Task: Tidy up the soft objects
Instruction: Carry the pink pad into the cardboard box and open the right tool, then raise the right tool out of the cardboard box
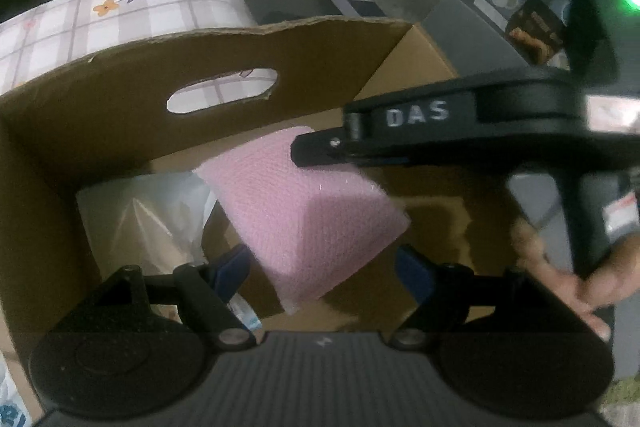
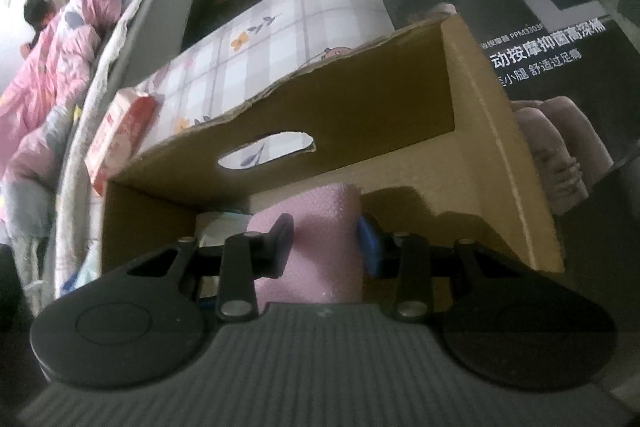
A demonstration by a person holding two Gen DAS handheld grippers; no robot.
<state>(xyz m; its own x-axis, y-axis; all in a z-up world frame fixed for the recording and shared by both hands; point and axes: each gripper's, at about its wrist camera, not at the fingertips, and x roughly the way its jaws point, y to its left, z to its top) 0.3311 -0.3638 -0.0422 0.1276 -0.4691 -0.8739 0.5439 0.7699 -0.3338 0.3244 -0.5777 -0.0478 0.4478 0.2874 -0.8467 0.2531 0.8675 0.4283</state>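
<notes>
The right gripper clamps a pink foam sheet between its pads, low inside the open cardboard box. The left gripper stands wide, its blue pads flanking the sheet's lower corner without pressing, beside clear plastic packaging.

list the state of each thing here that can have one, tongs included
cardboard box: open at the top, pink foam and a clear bag inside
pink foam sheet: held over the box floor, gripped at one end
clear plastic bag: lying in the box, not held
right tongs: shut on the pink foam sheet
left tongs: open, foam between the pads, not pressed
</notes>
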